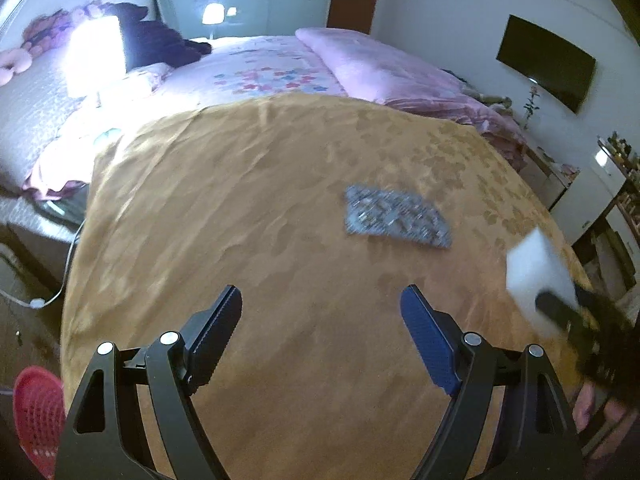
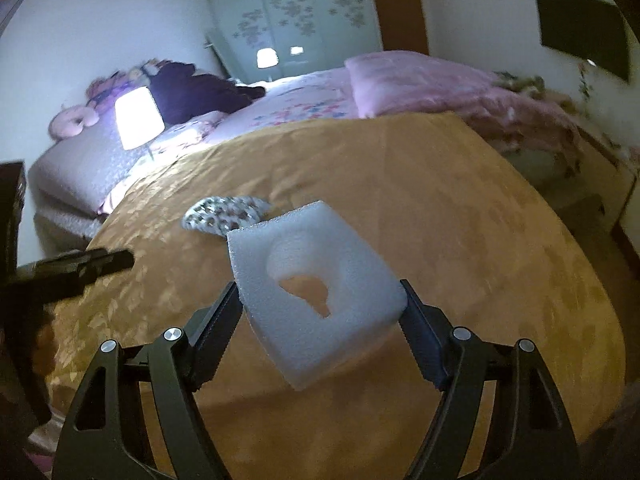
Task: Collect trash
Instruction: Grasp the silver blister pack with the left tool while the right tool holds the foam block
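Gripping a white foam block (image 2: 316,288) by its two sides, the right gripper (image 2: 320,316) holds it lifted above the golden tablecloth (image 2: 460,240). The left gripper (image 1: 322,312) stands open with nothing between its jaws. A silvery patterned wrapper (image 1: 396,217) lies flat on the cloth, just beyond the foam block. A red mesh basket (image 1: 38,416) sits below the cloth's left edge.

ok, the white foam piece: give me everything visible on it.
The white foam block looks like a squarish slab of soft packing foam, with a moulded round recess and a bulb-shaped hole cut right through, the gold tablecloth showing through it. It is tilted and lifted off the cloth, clamped at two opposite sides between the right gripper fingers. Nothing else touches it. The left wrist view shows it blurred at the right edge.
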{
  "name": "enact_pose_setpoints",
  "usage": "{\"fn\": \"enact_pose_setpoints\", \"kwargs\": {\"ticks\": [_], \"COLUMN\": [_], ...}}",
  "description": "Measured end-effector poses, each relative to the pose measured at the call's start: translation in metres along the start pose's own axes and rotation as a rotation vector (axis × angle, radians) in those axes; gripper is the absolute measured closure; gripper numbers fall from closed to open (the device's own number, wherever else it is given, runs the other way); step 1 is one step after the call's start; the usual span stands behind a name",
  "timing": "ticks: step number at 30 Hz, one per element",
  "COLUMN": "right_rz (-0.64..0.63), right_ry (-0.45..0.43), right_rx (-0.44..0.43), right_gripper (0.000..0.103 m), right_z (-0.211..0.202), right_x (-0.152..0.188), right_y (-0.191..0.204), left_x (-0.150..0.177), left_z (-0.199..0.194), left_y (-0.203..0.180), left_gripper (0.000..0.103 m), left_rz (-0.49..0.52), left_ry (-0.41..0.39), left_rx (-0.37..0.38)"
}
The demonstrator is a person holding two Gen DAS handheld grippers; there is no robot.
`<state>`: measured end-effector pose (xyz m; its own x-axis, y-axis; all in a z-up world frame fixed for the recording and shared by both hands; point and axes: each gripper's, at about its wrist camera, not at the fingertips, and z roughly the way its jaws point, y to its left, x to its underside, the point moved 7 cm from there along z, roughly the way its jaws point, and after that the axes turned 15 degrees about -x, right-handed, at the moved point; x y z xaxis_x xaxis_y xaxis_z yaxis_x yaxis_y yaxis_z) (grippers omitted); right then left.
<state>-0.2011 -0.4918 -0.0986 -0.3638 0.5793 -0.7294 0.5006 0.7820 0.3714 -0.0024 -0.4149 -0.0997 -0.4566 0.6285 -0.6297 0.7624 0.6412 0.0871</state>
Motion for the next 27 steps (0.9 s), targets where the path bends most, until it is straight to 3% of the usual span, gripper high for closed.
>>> {"fn": "enact_pose_setpoints", "kwargs": {"ticks": [4, 12, 18, 27], "right_rz": [0.000, 0.025, 0.038, 0.056], "right_ry": [-0.014, -0.030, -0.036, -0.043], "right_rx": [0.033, 0.013, -0.003, -0.017], "right_gripper": [0.029, 0.029, 0.029, 0.028], "right_z": [-0.010, -0.014, -0.016, -0.017], "right_x": [0.008, 0.012, 0.011, 0.010], "right_y": [-0.007, -0.012, -0.015, -0.016], "left_x": [-0.014, -0.045, -0.048, -0.043], "left_z": [0.008, 0.036, 0.043, 0.061], "left_y": [-0.023, -0.051, -0.080, -0.106], "left_gripper": [0.024, 0.021, 0.021, 0.018], "left_rz": [0.037, 0.090, 0.177, 0.312], "left_ry": [-0.005, 0.007, 0.016, 0.011], "left_rx": [0.012, 0.012, 0.052, -0.026]}}
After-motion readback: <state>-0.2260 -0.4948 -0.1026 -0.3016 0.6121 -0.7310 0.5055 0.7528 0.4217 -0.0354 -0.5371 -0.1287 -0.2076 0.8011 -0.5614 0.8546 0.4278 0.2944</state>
